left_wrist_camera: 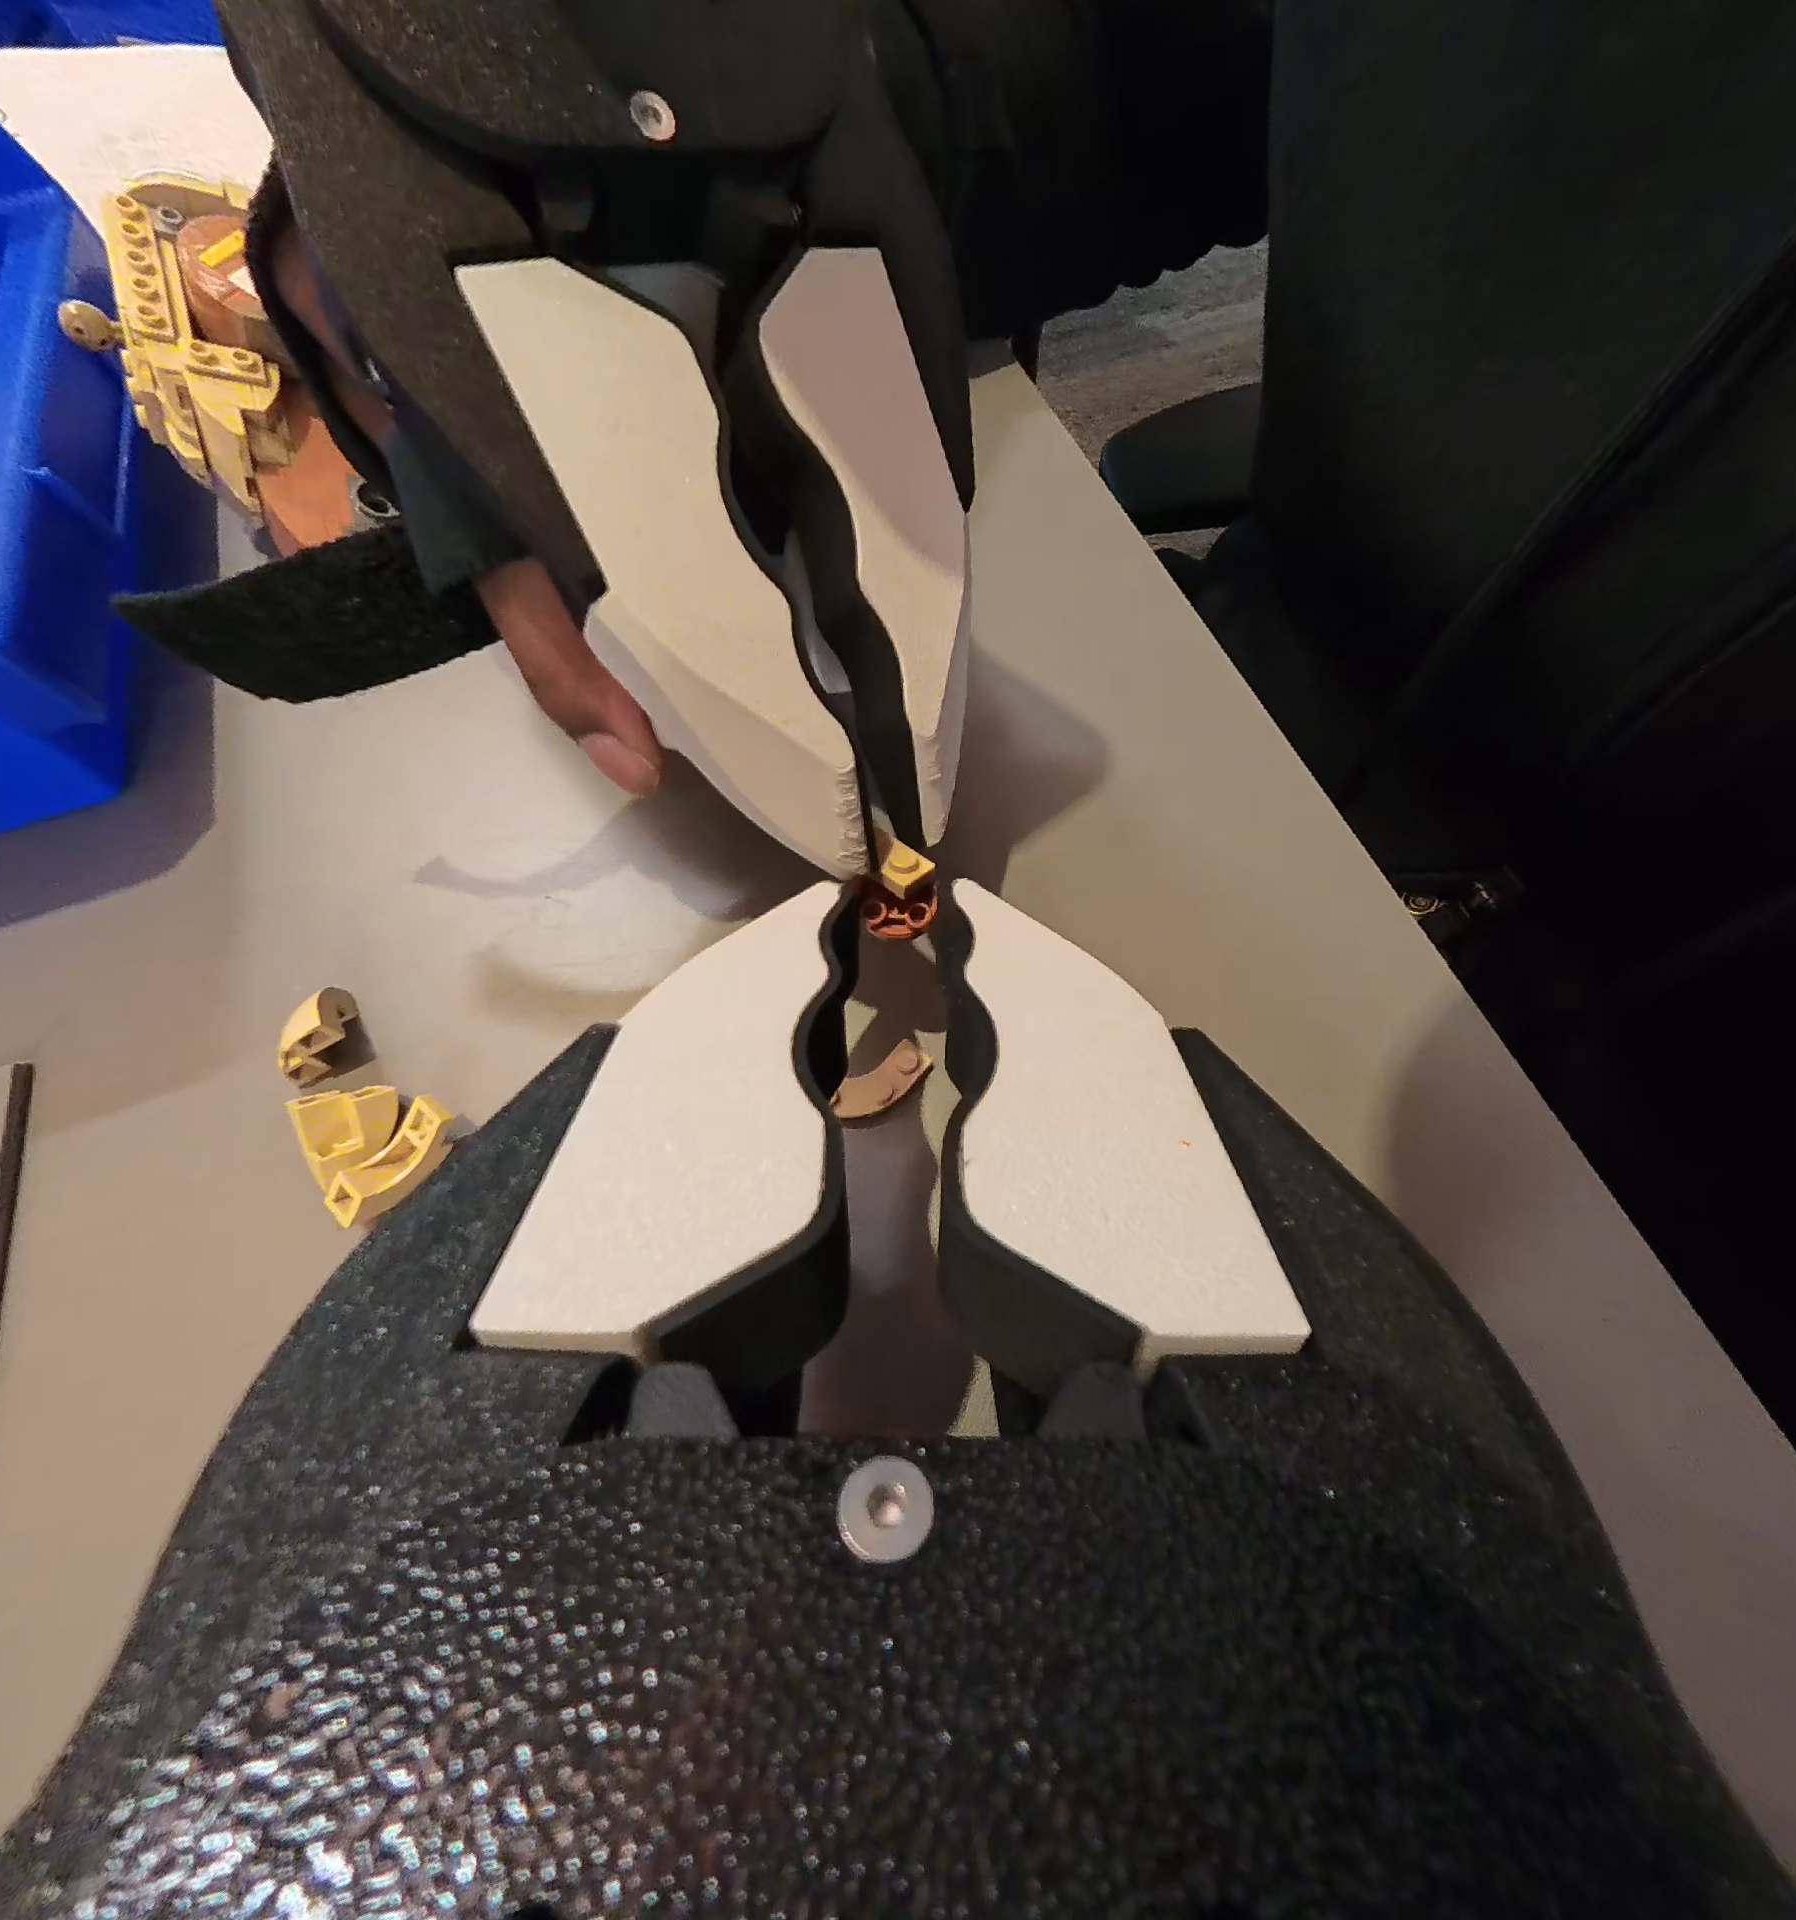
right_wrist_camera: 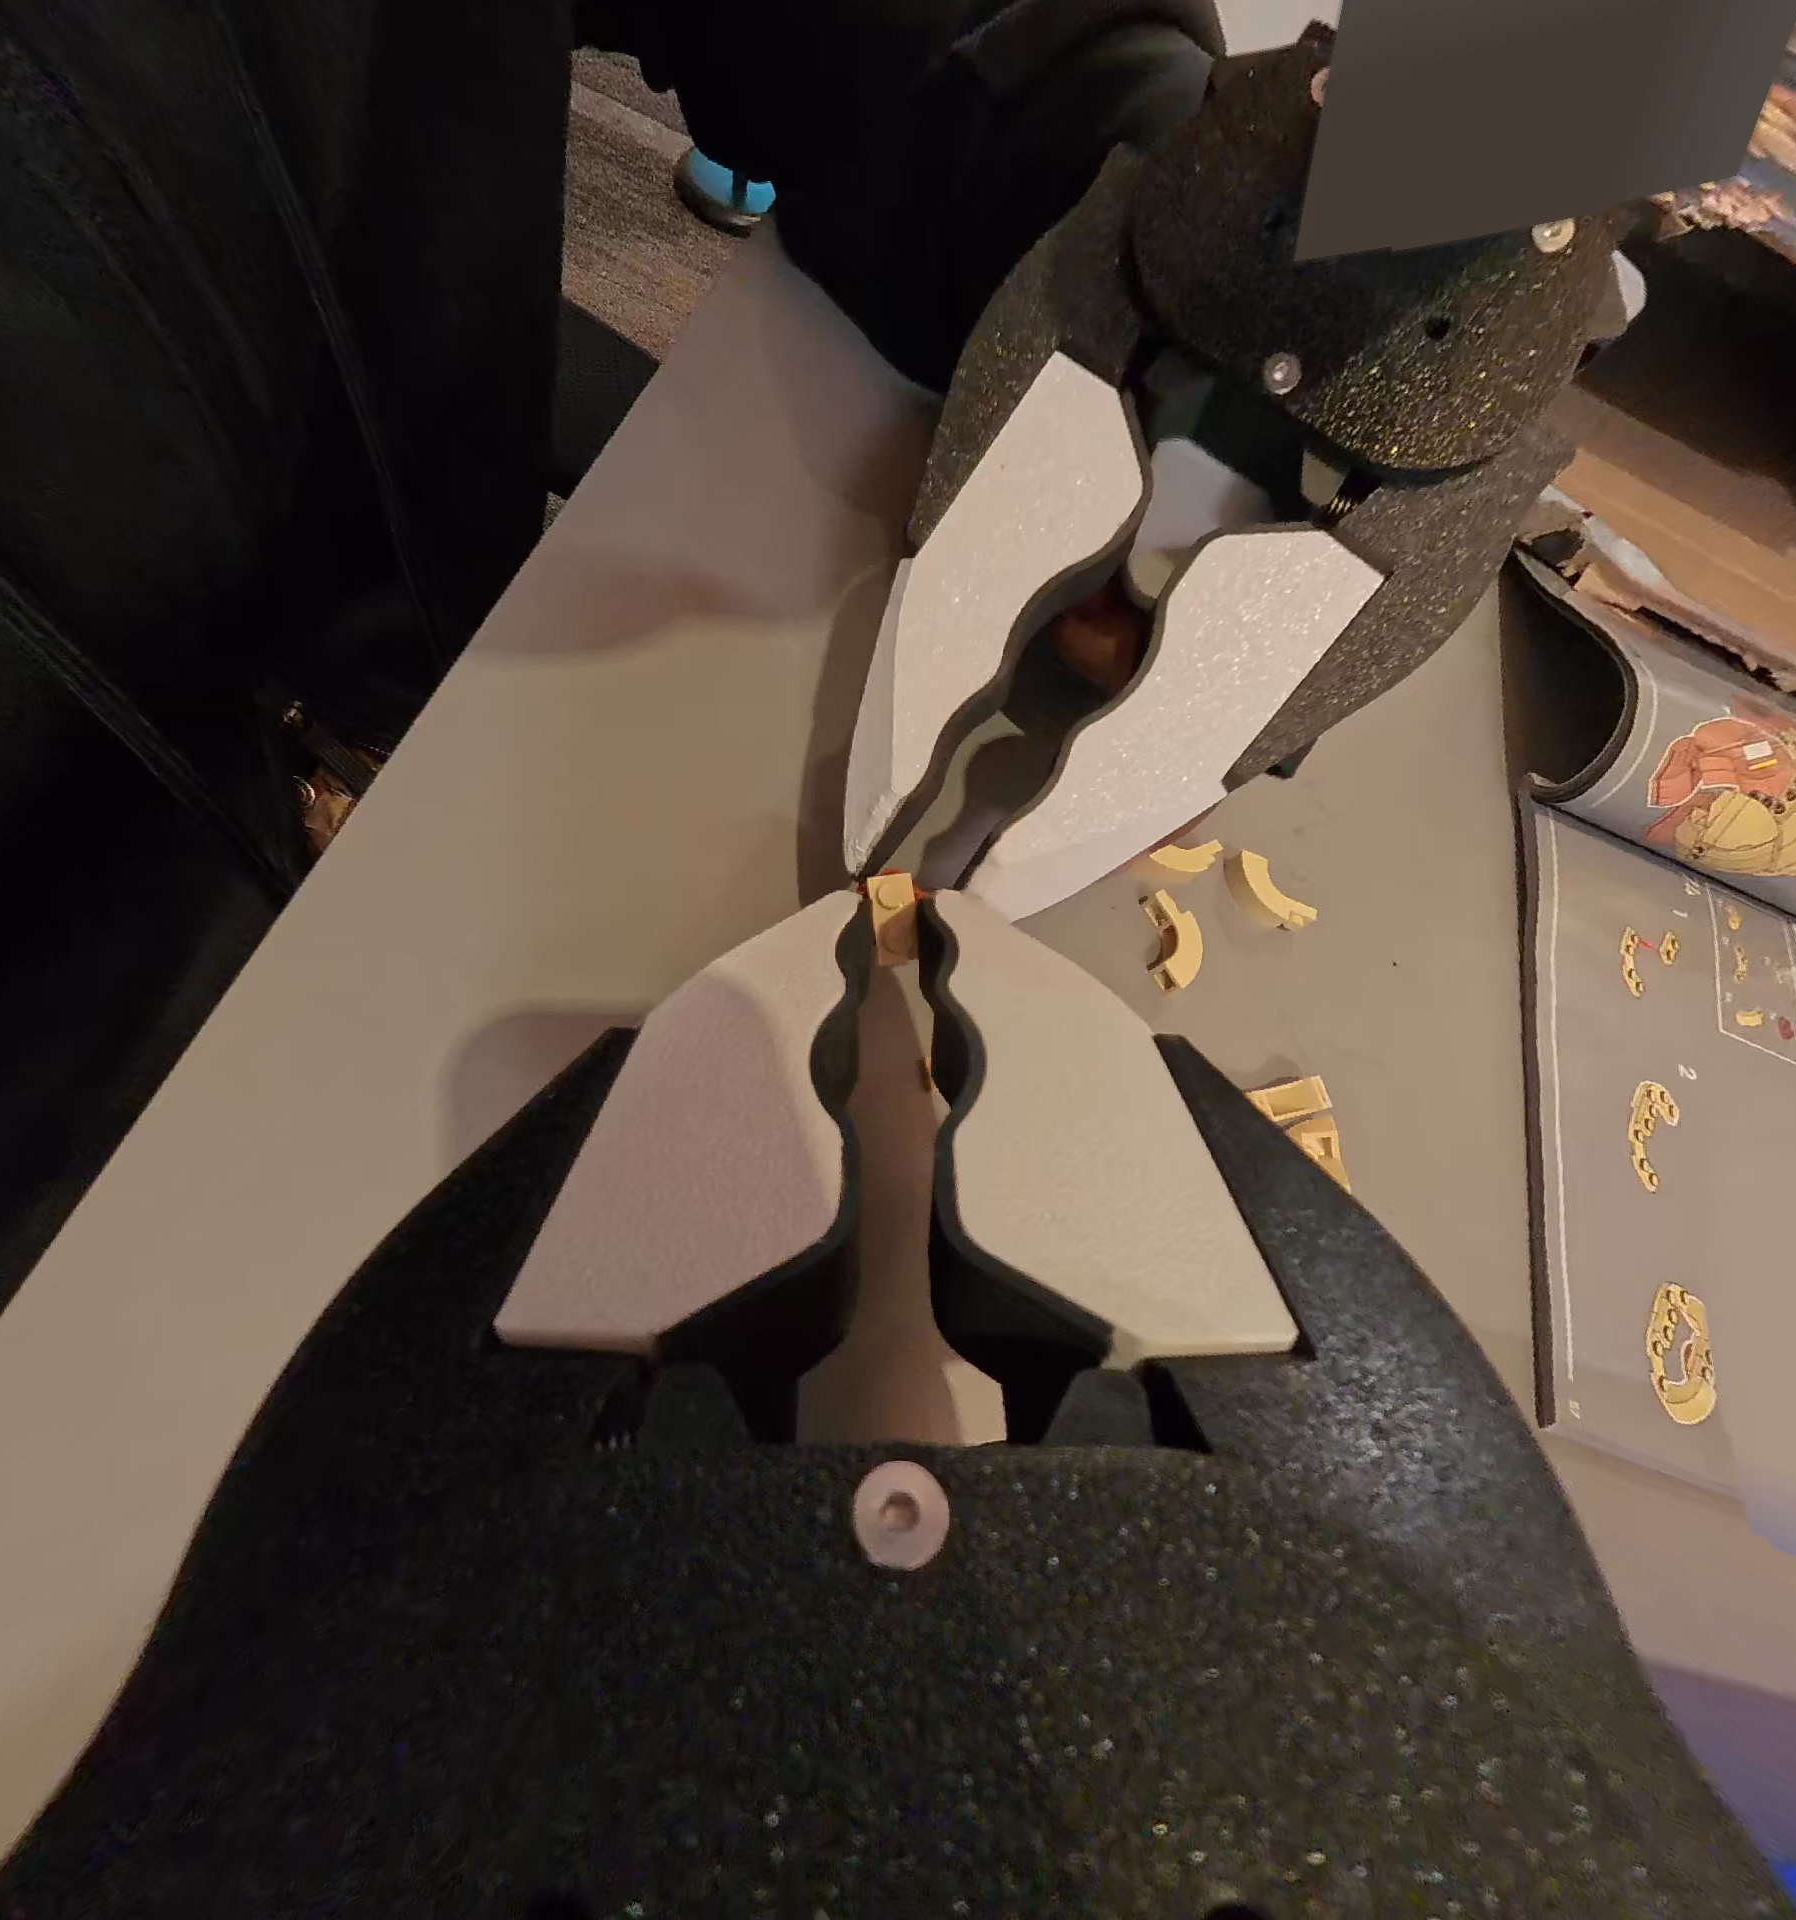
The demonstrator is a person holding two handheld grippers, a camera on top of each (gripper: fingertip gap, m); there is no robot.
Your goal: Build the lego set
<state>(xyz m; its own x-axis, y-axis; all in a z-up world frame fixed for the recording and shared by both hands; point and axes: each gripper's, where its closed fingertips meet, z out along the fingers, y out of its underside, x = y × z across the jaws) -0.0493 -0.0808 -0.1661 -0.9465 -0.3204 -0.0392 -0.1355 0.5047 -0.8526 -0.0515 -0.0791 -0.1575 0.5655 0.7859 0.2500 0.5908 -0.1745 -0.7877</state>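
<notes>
- Two grippers of mine meet tip to tip above the grey table (left_wrist_camera: 1133, 582).
- My left gripper (left_wrist_camera: 896, 914) pinches a small reddish-brown round piece (left_wrist_camera: 898, 918).
- My right gripper (right_wrist_camera: 896, 928) clamps a tan plate (right_wrist_camera: 894, 923), pressed against that round piece.
- Loose tan curved bricks (right_wrist_camera: 1226, 909) lie nearby.

Blue bin (left_wrist_camera: 11, 436) at far left of grey table (left_wrist_camera: 302, 904). Partly built tan and brown brick model (left_wrist_camera: 198, 343) just beside bin. Loose tan curved bricks (right_wrist_camera: 1226, 904) scattered on table. Open instruction booklet (right_wrist_camera: 1683, 1091) along right edge.
</notes>
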